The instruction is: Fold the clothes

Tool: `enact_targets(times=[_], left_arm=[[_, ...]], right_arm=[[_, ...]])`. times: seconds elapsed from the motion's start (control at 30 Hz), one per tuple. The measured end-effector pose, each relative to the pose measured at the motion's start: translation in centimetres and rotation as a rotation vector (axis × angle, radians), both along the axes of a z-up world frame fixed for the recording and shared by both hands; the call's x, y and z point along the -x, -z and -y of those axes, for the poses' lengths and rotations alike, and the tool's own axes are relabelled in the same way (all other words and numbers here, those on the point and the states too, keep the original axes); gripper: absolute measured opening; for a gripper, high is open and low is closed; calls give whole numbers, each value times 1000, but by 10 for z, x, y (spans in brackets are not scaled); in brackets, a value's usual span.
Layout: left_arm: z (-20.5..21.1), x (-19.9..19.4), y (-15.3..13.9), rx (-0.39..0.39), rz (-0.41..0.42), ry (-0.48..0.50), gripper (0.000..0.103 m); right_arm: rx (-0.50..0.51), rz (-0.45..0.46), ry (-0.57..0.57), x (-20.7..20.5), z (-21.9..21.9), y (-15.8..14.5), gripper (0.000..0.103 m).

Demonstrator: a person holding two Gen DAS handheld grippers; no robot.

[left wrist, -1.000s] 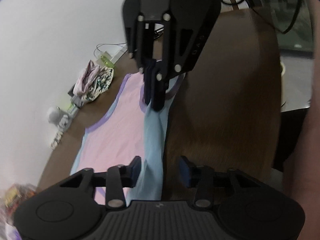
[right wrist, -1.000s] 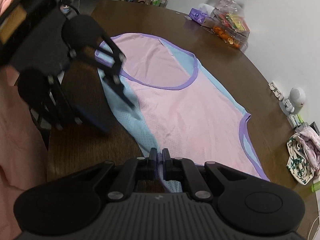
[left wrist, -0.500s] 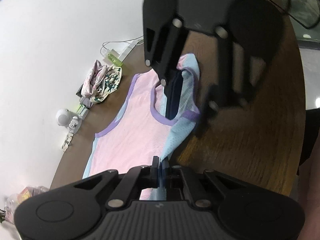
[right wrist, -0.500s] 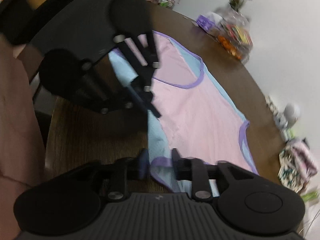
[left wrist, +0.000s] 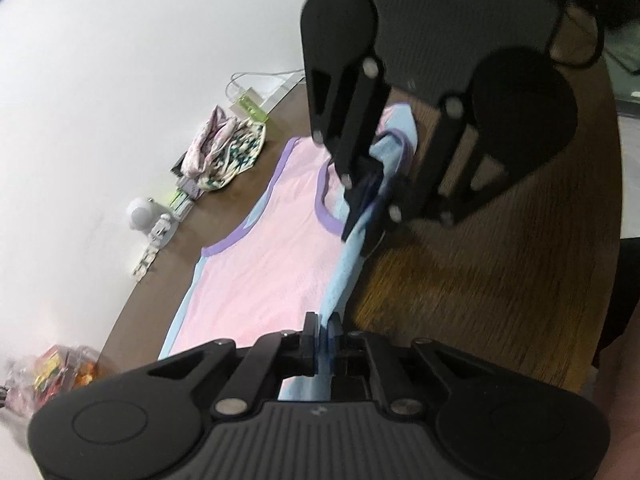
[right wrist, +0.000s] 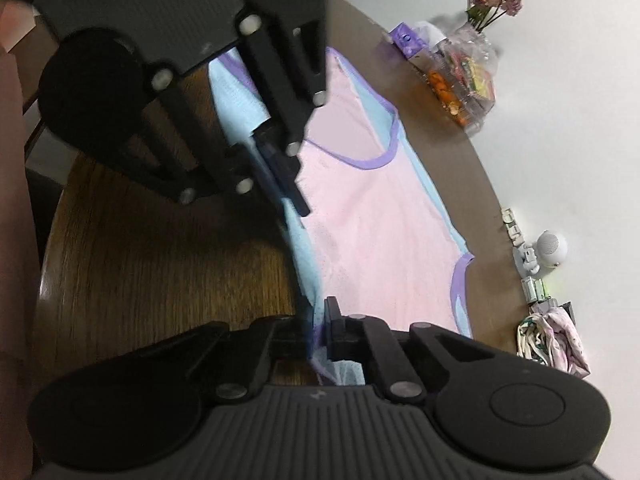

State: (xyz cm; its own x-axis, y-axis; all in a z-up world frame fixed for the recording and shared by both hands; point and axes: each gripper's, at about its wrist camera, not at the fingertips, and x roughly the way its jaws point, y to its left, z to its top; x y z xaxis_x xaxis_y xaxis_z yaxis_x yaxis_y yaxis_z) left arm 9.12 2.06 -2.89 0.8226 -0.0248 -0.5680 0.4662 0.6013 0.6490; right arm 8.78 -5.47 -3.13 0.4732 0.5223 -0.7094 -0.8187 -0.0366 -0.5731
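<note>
I am pinching the near blue edge of the pink mesh vest with purple trim [left wrist: 264, 264], lying on the brown wooden table [left wrist: 480, 280], in my left gripper [left wrist: 323, 334] and right gripper [right wrist: 318, 320]; lifting evenly should keep the fold straight.

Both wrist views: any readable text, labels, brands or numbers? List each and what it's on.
None readable.
Snack bag: coloured wrappers with print, too blurred to read.
Purple box: a pattern, no legible words.
Left gripper and right gripper housings: a small pale mark on each, no lettering that can be read.
</note>
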Motion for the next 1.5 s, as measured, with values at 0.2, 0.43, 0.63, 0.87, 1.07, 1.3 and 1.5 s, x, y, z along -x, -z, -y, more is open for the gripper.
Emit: enact_targets(times=[0.2, 0.43, 0.63, 0.87, 1.07, 1.3, 1.5], left_arm=[[-15, 6, 11, -92, 33, -85, 5], [-58, 24, 14, -175, 9, -206, 5], [-85, 45, 21, -233, -1, -243, 4], [-90, 44, 18, -230, -30, -192, 0], [-112, 21, -16, -232, -118, -109, 0], [-166, -99, -52, -101, -436, -63, 1], [-209, -153, -42, 134, -612, -61, 10]], right_arm=[[-16, -15, 8, -5, 5, -4, 5], [-26, -30, 10, -10, 9, -7, 5], [-24, -50, 8, -9, 9, -5, 5], [-9, -74, 22, -10, 10, -5, 5], [34, -232, -12, -41, 5, -33, 5], [139, -643, 21, -174, -35, -49, 5], [114, -896, 78, -237, -46, -8, 6]])
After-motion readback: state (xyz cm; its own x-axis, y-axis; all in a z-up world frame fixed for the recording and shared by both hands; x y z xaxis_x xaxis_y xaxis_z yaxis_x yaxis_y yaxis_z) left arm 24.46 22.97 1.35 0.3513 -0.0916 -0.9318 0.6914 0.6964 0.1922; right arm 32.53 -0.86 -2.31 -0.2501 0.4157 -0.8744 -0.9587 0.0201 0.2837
